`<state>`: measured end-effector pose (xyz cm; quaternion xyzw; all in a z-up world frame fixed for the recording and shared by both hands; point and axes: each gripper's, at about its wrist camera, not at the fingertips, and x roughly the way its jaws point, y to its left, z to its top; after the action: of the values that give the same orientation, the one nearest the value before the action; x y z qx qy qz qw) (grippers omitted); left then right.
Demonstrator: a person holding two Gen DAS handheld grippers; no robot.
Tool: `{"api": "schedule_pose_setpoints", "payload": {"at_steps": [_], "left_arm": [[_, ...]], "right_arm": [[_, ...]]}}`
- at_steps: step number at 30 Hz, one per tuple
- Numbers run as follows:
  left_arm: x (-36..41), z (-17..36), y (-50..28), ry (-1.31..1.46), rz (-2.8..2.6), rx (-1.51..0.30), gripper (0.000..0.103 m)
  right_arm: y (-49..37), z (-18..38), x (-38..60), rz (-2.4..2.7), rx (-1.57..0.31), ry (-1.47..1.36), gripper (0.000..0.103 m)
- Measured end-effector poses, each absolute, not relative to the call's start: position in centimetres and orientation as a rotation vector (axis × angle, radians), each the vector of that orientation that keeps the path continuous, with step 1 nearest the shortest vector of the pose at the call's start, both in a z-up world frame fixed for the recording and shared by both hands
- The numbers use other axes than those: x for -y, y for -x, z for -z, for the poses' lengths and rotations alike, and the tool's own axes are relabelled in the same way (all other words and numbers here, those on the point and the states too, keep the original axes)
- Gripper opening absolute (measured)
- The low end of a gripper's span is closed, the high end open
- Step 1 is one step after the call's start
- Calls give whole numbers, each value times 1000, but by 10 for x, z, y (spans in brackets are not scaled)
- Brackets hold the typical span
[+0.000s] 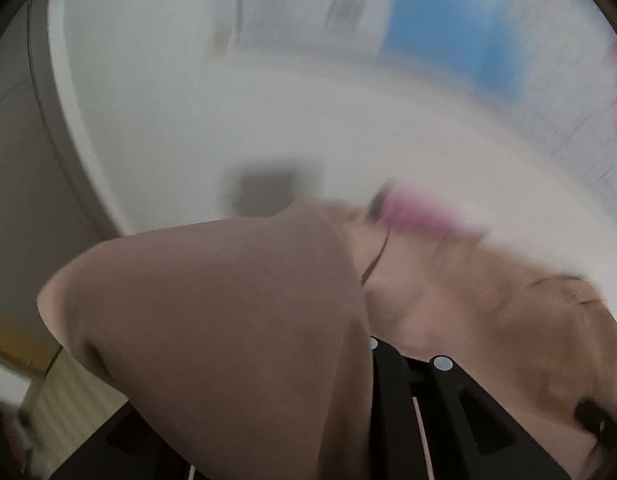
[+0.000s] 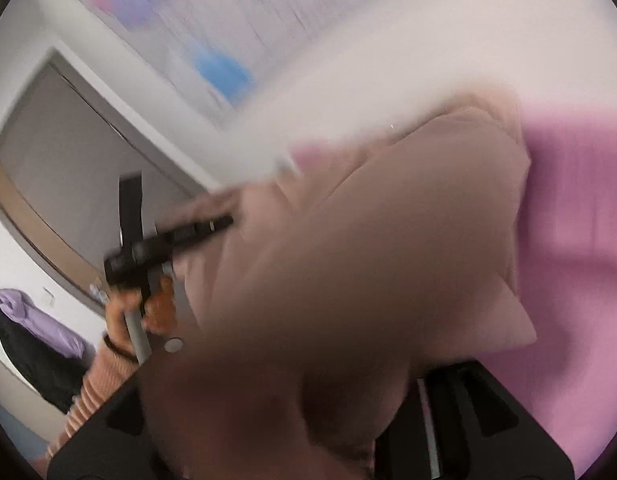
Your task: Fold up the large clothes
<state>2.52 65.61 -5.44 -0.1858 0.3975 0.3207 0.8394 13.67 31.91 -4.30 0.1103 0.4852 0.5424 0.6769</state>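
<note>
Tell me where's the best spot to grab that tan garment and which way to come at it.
Grip the tan garment along a free outer edge, coming from above and pinching a single layer. It is bunched and draped over both grippers, so the bulky middle would likely catch several layers. Blur hides where its hems or corners lie.

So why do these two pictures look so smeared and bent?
Left wrist view: motion blur smears the blue patch and the white background; the tan garment nearby stays sharper. Right wrist view: the same garment fills the lens, soft and dim. Both fisheye pictures curve straight lines and darken the corners.
</note>
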Motion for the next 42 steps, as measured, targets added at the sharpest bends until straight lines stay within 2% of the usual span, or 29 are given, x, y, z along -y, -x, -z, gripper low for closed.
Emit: {"api": "schedule_pose_setpoints", "payload": {"at_steps": [2, 4, 5, 6, 7, 9, 11, 12, 13, 14, 16, 17, 19, 20, 23, 24, 28, 32, 36, 37, 39, 42], "left_arm": [[-668, 84, -17, 465, -682, -856, 14], [-671, 90, -11, 501, -667, -841, 16], [-670, 90, -9, 496, -665, -831, 16], [-669, 88, -8, 484, -662, -824, 18], [-667, 85, -8, 465, -662, -828, 20], [-664, 81, -8, 455, -654, -829, 20], [-653, 78, -8, 404, -651, -844, 28], [-647, 79, -9, 368, -651, -858, 35], [-641, 79, -9, 333, -662, -866, 36], [-637, 78, -6, 312, -668, -868, 38], [-630, 74, 3, 293, -673, -858, 47], [-628, 72, 7, 289, -680, -850, 48], [-618, 65, 21, 265, -701, -834, 53], [-617, 63, 27, 246, -718, -830, 53], [-590, 50, 46, 152, -749, -773, 58], [-581, 45, 51, 115, -757, -746, 62], [-548, 27, 62, 39, -647, -677, 64], [-522, 27, 45, 49, -490, -673, 64], [-501, 44, 21, 64, -412, -720, 64], [-495, 50, 16, 72, -379, -737, 64], [-484, 64, 12, 68, -356, -760, 64], [-475, 77, 6, 59, -350, -802, 65]], "right_arm": [[-137, 60, -306, -1193, -1147, -270, 38], [-141, 61, -287, -1207, -1151, -310, 45], [-143, 59, -279, -1206, -1152, -319, 57], [-145, 56, -269, -1200, -1140, -333, 62], [-149, 53, -256, -1211, -1136, -363, 62], [-157, 52, -248, -1238, -1162, -408, 60], [-156, 52, -242, -1257, -1176, -388, 41], [-153, 52, -239, -1252, -1163, -357, 24], [-154, 51, -238, -1232, -1158, -313, 15], [-156, 53, -241, -1220, -1171, -304, 11], [-157, 63, -239, -1167, -1201, -296, 10], [-156, 65, -240, -1154, -1210, -284, 10], [-155, 66, -241, -1130, -1227, -284, 16], [-155, 63, -239, -1111, -1223, -277, 23], [-153, 45, -231, -1059, -1146, -216, 30], [-151, 38, -228, -1044, -1114, -190, 31], [-140, -4, -226, -965, -912, -92, 31], [-130, -26, -255, -1023, -810, -19, 34], [-134, -2, -301, -1066, -887, 76, 37], [-137, 11, -305, -1061, -933, 88, 36], [-144, 38, -307, -1000, -1012, 115, 26], [-144, 47, -293, -1015, -1002, 82, 26]]}}
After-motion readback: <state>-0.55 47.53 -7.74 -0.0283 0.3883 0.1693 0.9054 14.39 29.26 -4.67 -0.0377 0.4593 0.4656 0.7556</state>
